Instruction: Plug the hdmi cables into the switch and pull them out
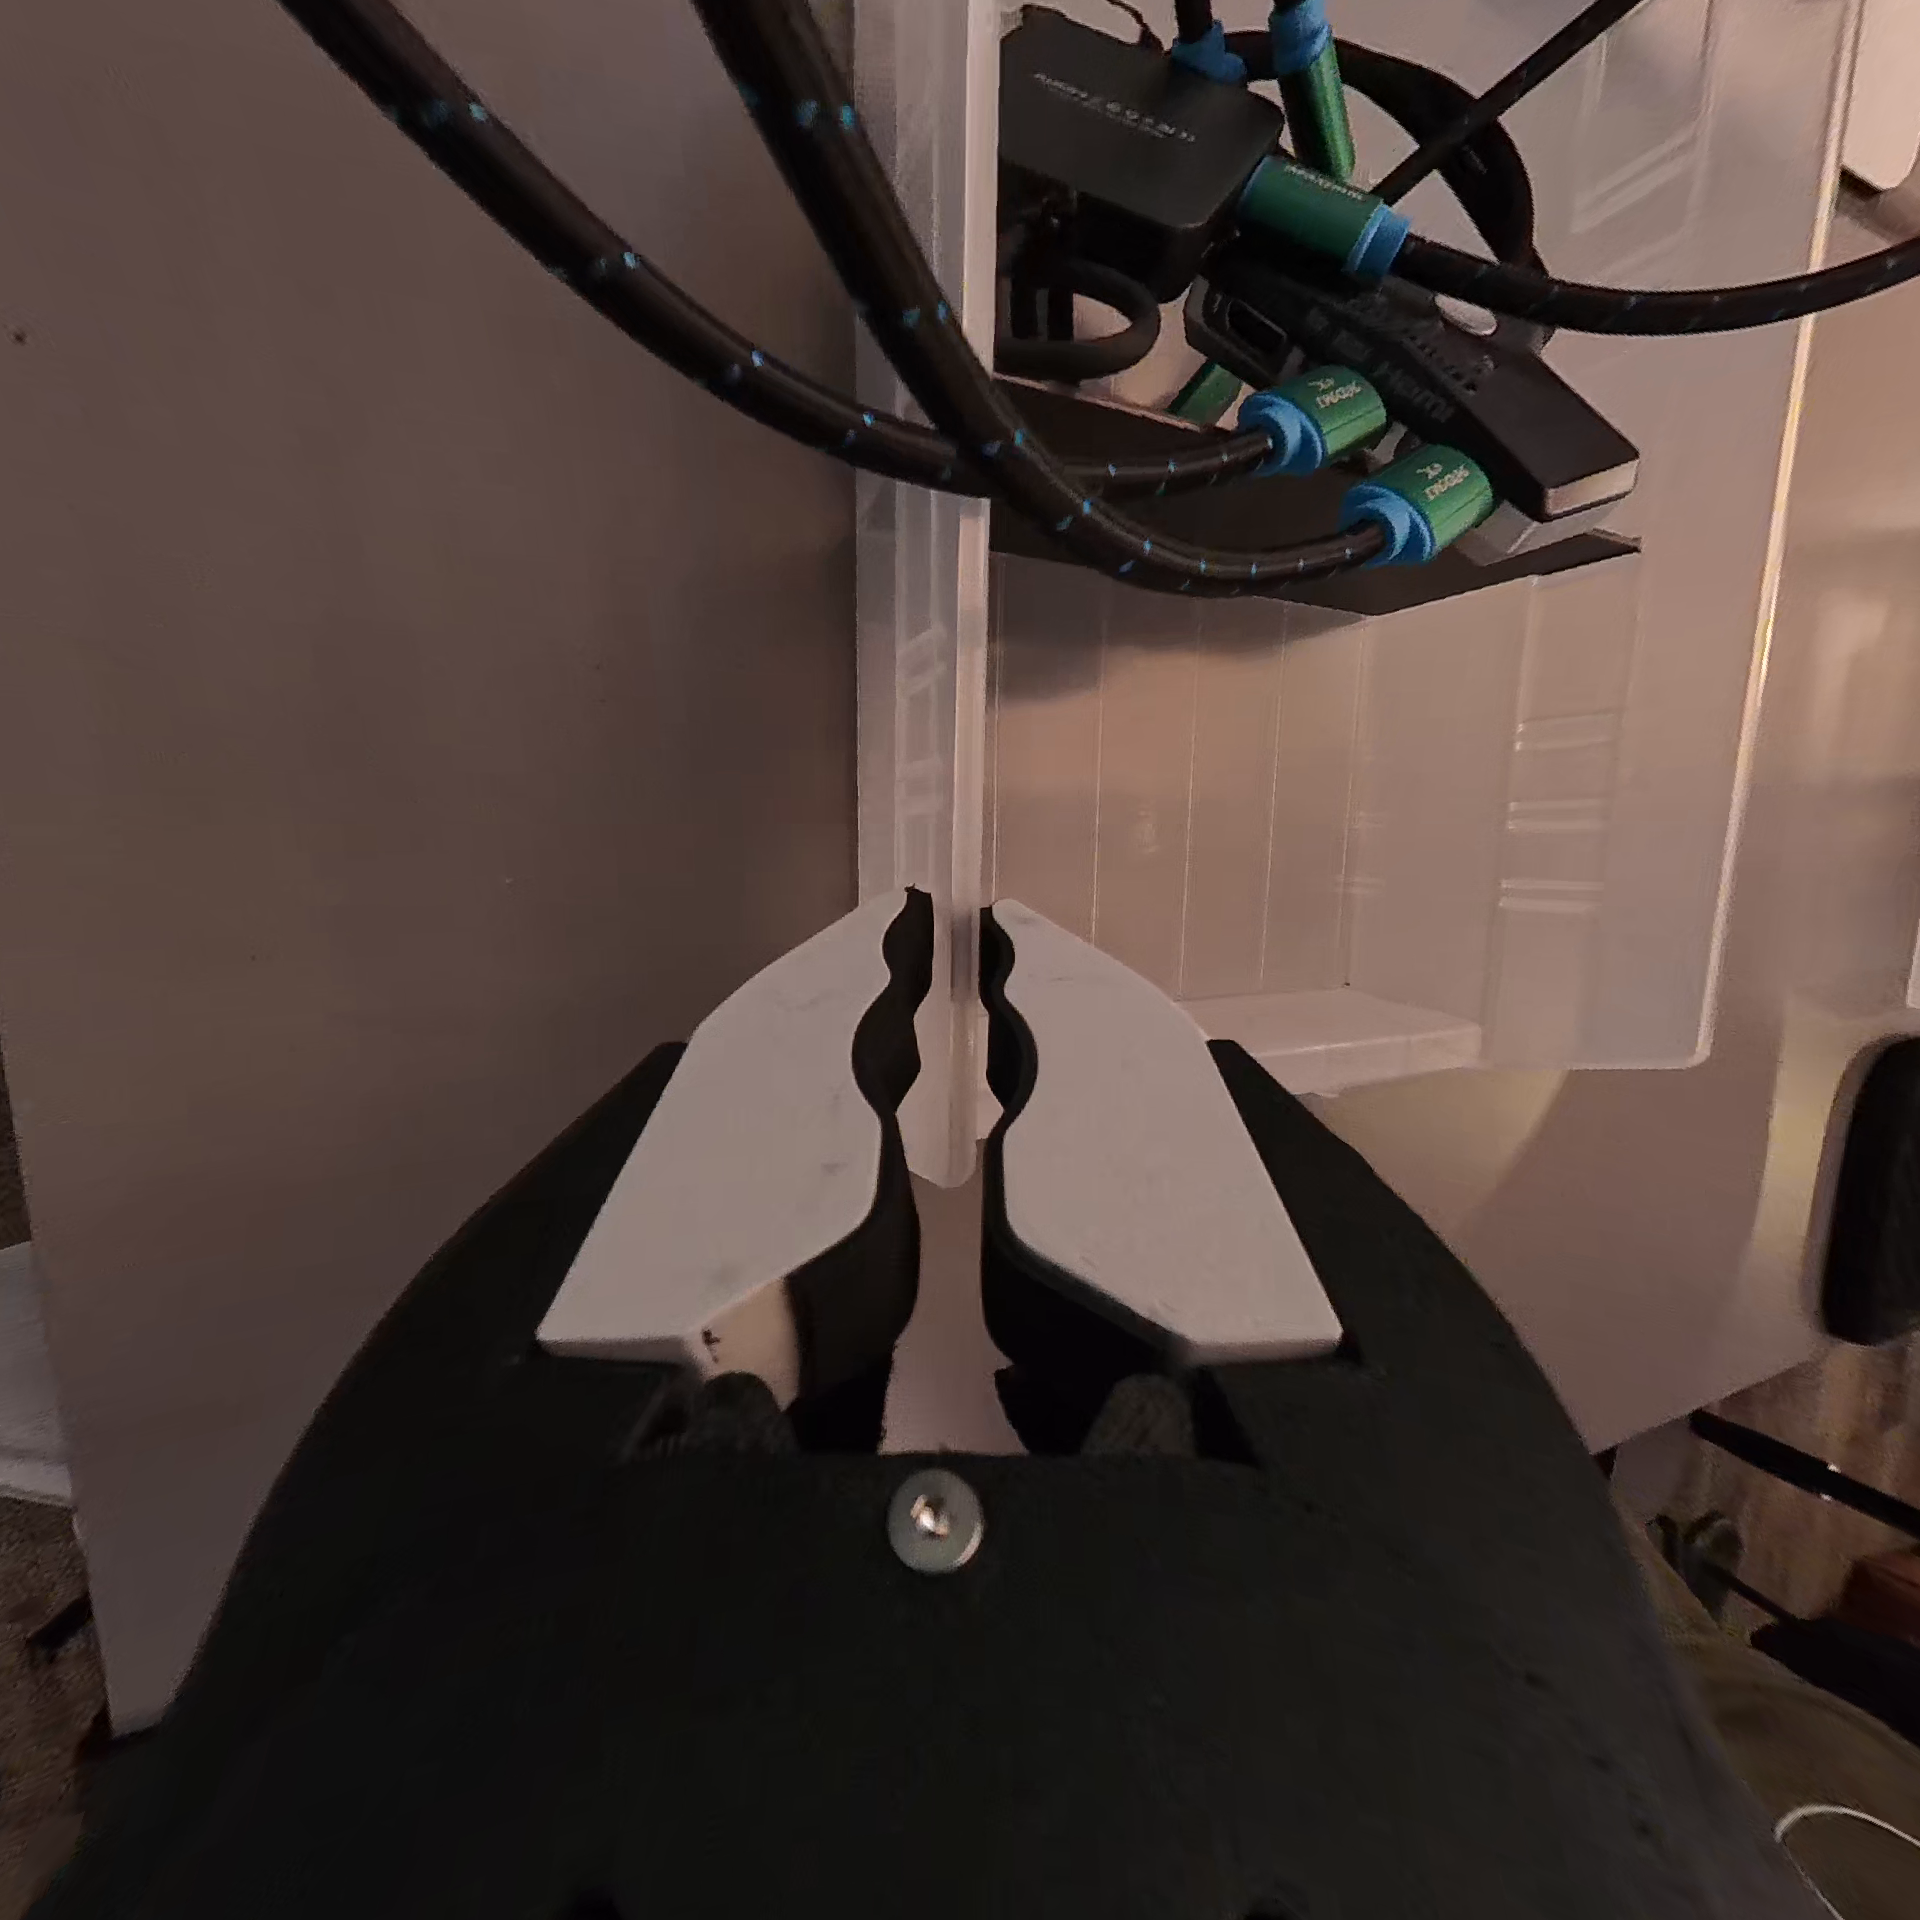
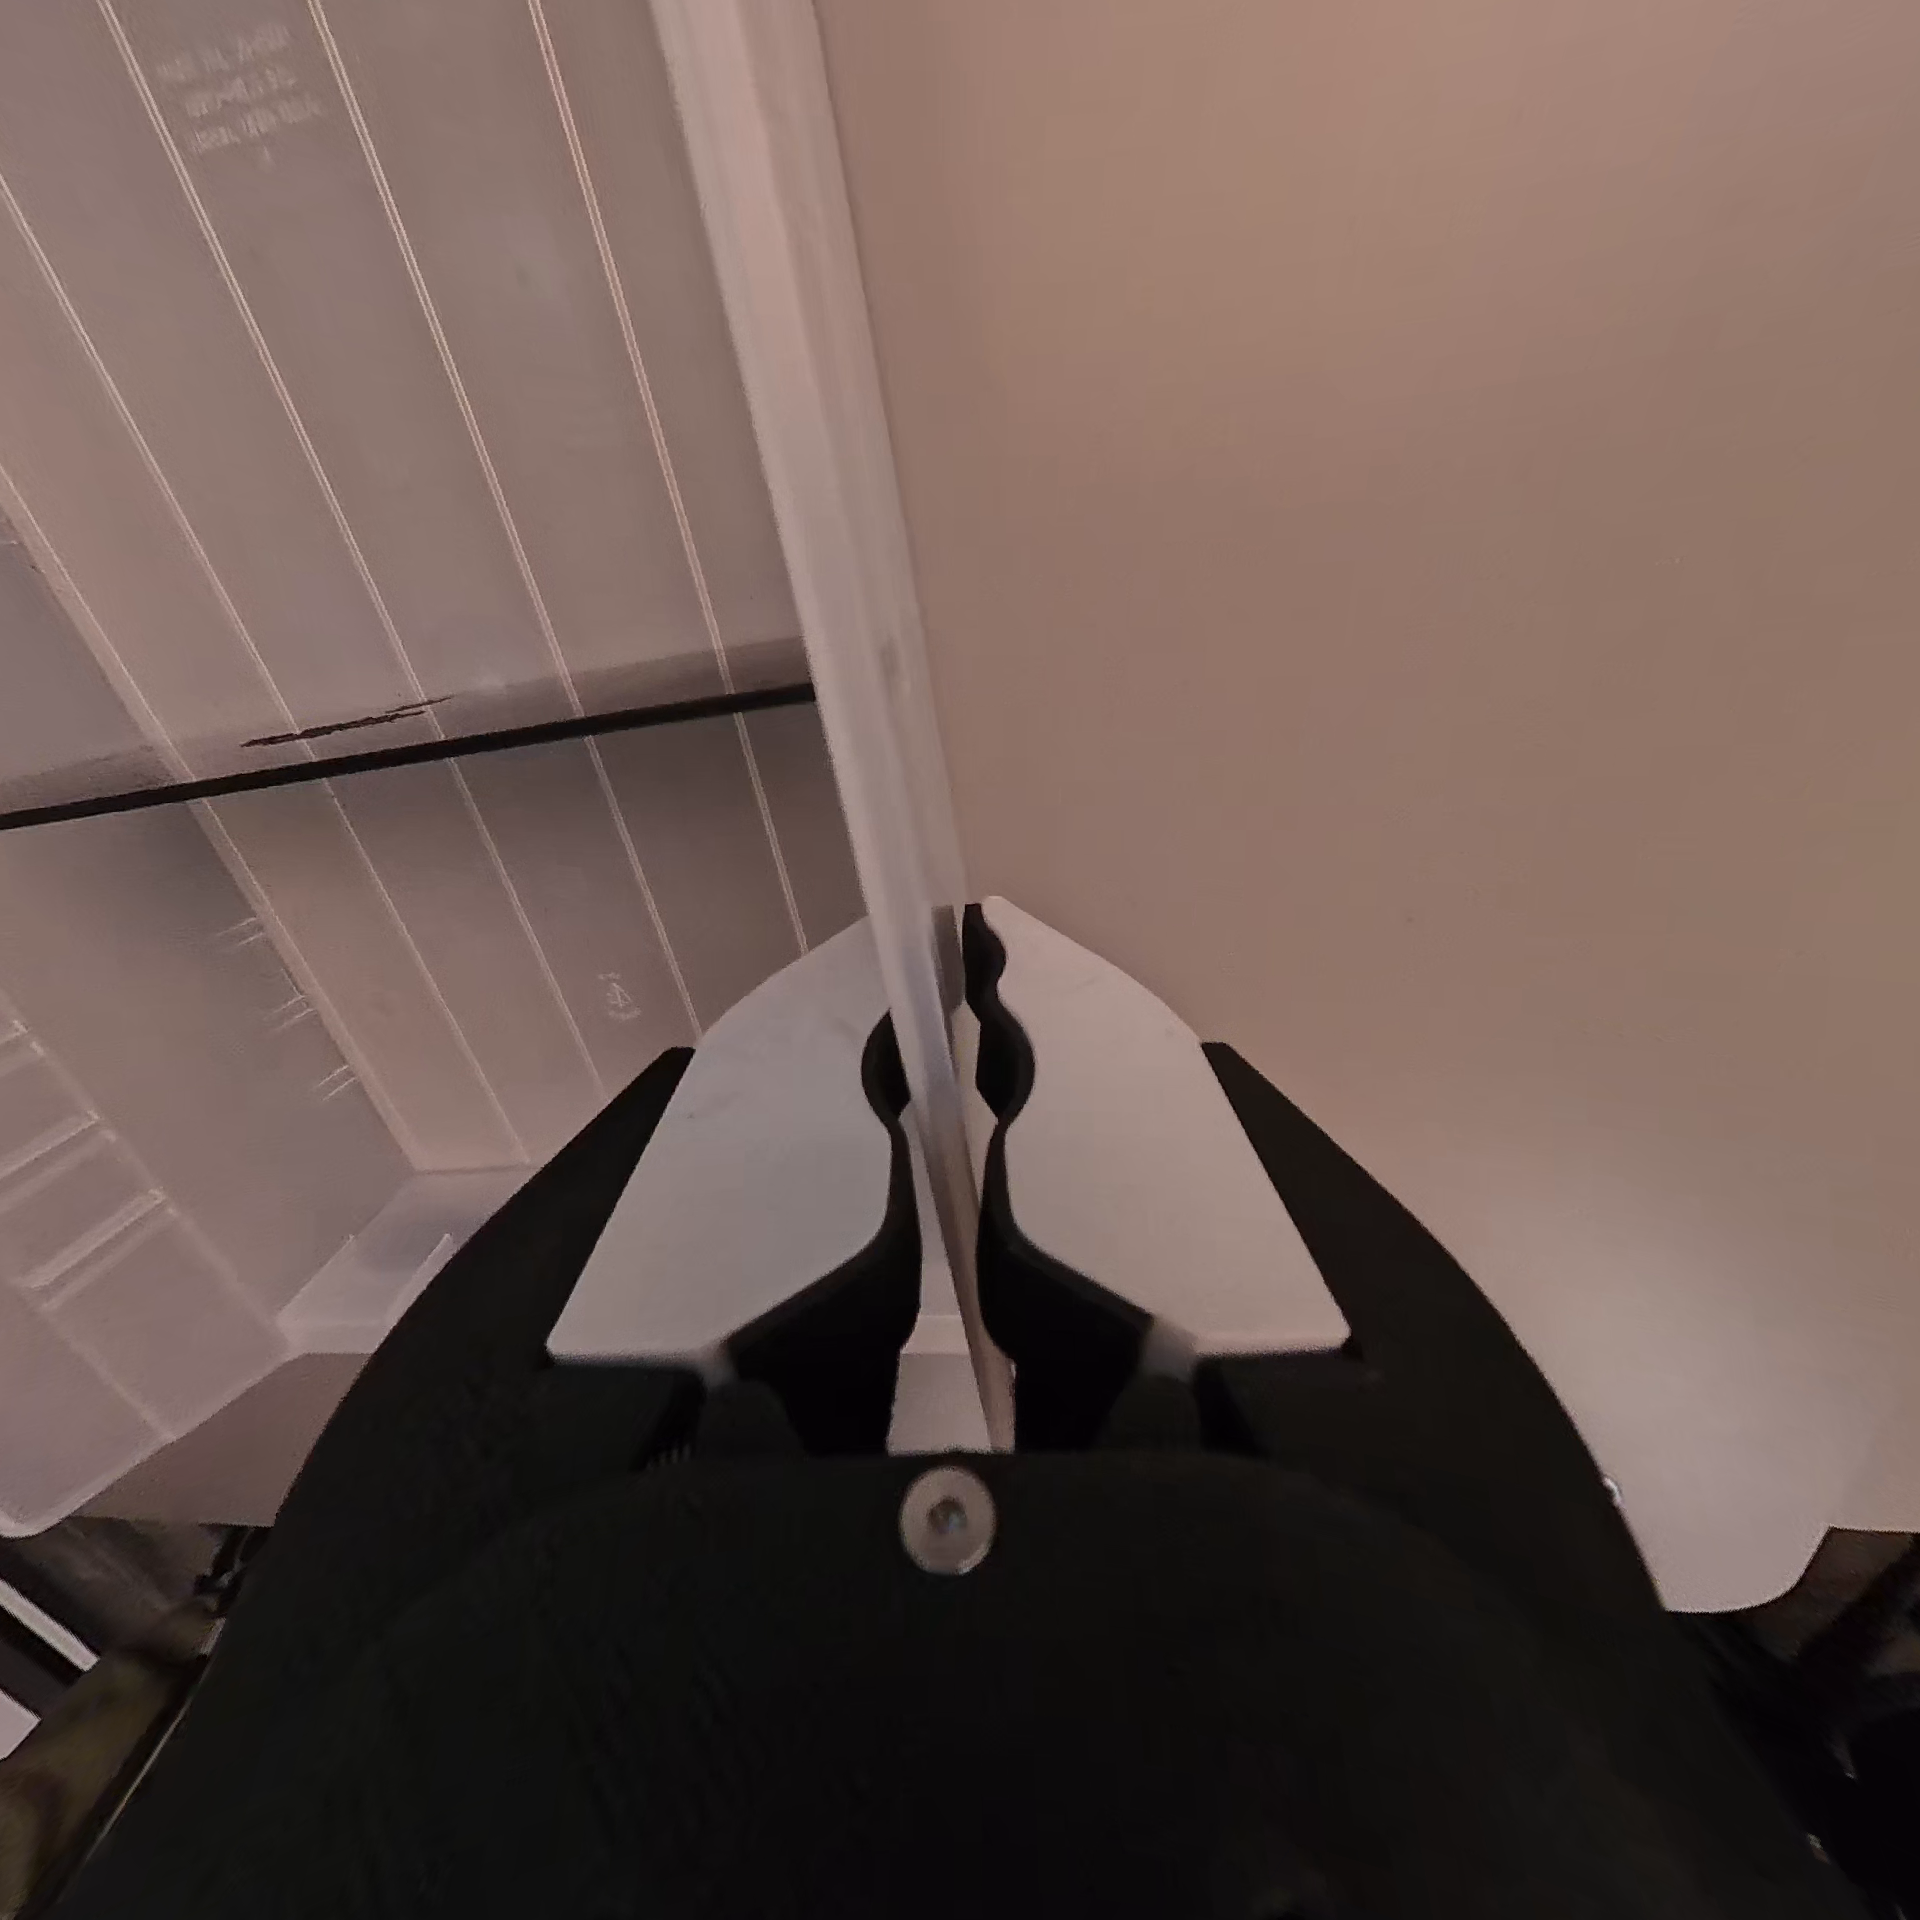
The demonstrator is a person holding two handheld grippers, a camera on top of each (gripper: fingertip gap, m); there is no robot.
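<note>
- Along the near stretch of the left rim of the clear plastic bin [image 1: 1455, 852], the left gripper [image 1: 961, 914] has its white fingers [image 1: 790, 1081] on either side of the thin translucent wall; the dark wavy pads sit close to the wall, though firm contact on both sides cannot be told.
- On the bin's far end lie the task's things: a dark grey hdmi switch [image 1: 1132, 156] near the far-left corner, with a green-and-blue plug [image 1: 1314, 223] seated in its right side and another blue-collared plug at its far edge.
- Just nearer than that switch, a second black switch box [image 1: 1382, 405] lies tilted, one open port facing left.
- Two more green plugs with blue collars [image 1: 1320, 421] [image 1: 1418, 509] rest beside this second box; whether they are seated in a port cannot be told.
- Black braided hdmi cables [image 1: 727, 343] with blue flecks run from these plugs over the left rim and out past the top-left of the view.
- A black flat piece [image 1: 1351, 582] lies under the plugs.
- In the right wrist view, the right gripper [image 2: 951, 920] straddles a rim of the same bin [image 2: 312, 520], the wall [image 2: 831, 520] running between its fingers and lying against the right pad; the left pad is partly hidden behind the wall.
- Beneath the bin is a pale tabletop [image 2: 1455, 623], bare on the right gripper's outer side.
</note>
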